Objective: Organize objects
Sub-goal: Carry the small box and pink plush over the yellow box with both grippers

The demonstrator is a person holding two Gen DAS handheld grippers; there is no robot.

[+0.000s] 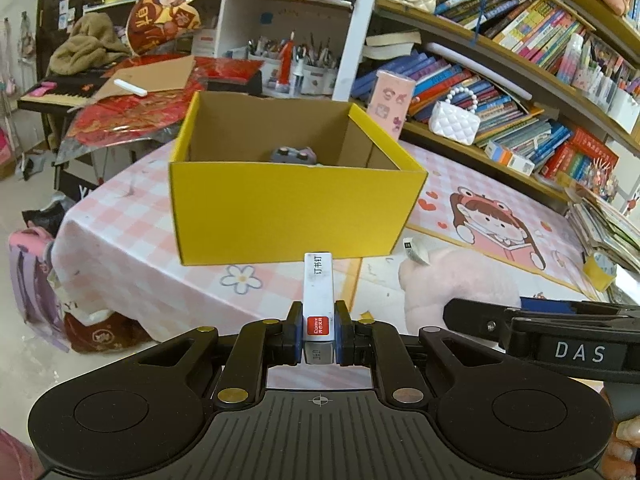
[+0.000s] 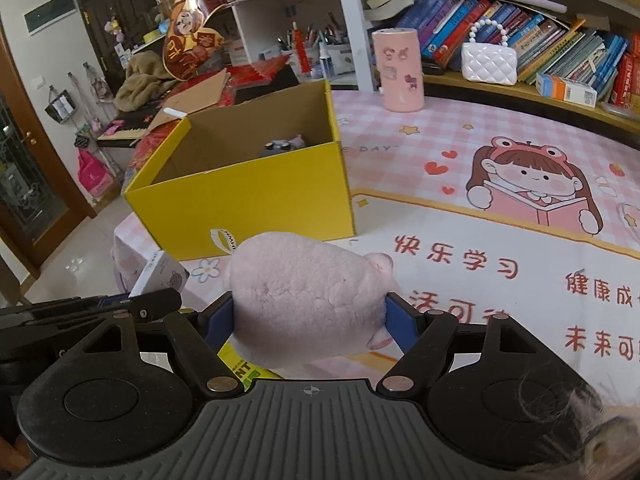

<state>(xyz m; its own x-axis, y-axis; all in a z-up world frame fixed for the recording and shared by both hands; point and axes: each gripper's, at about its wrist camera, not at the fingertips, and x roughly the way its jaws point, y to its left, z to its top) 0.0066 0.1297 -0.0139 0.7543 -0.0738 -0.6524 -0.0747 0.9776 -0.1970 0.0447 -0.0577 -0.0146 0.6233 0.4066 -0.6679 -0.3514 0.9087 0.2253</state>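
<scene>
1. Staples box sits clenched between my left gripper's pads, sticking out forward past the fingertips; my right gripper stands wide and grasps the pink plush toy, a pad pressed into each flank.
2. Yellow box stands ahead of both sets of fingers on the pink checked table cover, open at the top, with a small grey thing already on its floor.
3. To drop well, I judge each load should be carried above the near wall and past it before the fingers let go; released short, it would land on the table in front.
4. The plush is bulky, so I would lower it into the free part beside the grey thing and give the left load its own spot, keeping the two grippers from bumping.
5. Writing: the staples box reads "订书钉" along its top, with a red "Comix" label near my fingers; the other gripper's body shows "DAS"; the table cover reads "快乐学习".
</scene>
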